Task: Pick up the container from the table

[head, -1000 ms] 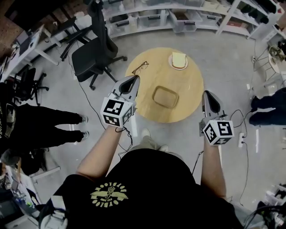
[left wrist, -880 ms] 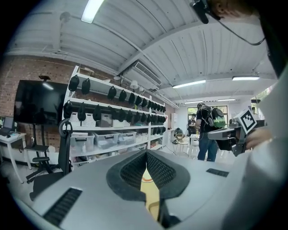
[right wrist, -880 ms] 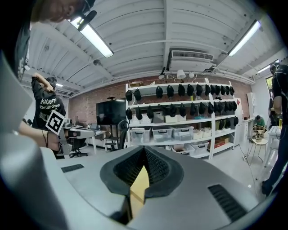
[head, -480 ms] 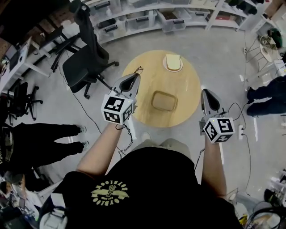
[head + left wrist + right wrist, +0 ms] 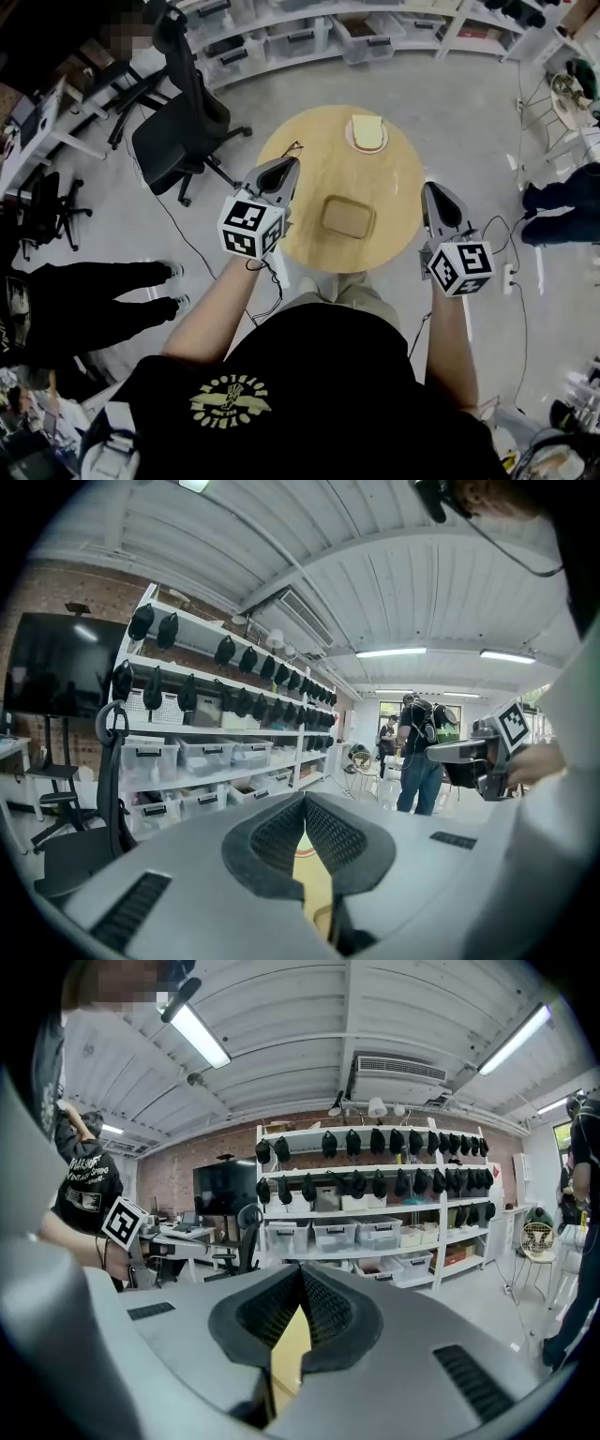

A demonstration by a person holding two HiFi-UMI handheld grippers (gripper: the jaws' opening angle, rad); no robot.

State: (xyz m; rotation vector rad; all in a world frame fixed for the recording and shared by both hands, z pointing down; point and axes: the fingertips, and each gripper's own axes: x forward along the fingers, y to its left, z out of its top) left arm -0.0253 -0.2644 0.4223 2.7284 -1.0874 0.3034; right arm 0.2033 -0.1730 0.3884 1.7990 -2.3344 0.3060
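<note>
The container (image 5: 347,217) sits central on the desk (image 5: 398,192), with bare wood on every side. Eyeglasses (image 5: 292,146) lie at the left rim beside the left gripper (image 5: 292,163). A plate (image 5: 351,140) occupies the far edge, well apart.

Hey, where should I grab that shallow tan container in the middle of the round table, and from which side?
Probably its raised rim. The container lies flat, open side up, and looks too wide to span, so pinch the near long wall, one jaw inside and one outside, coming down from the side nearest you.
</note>
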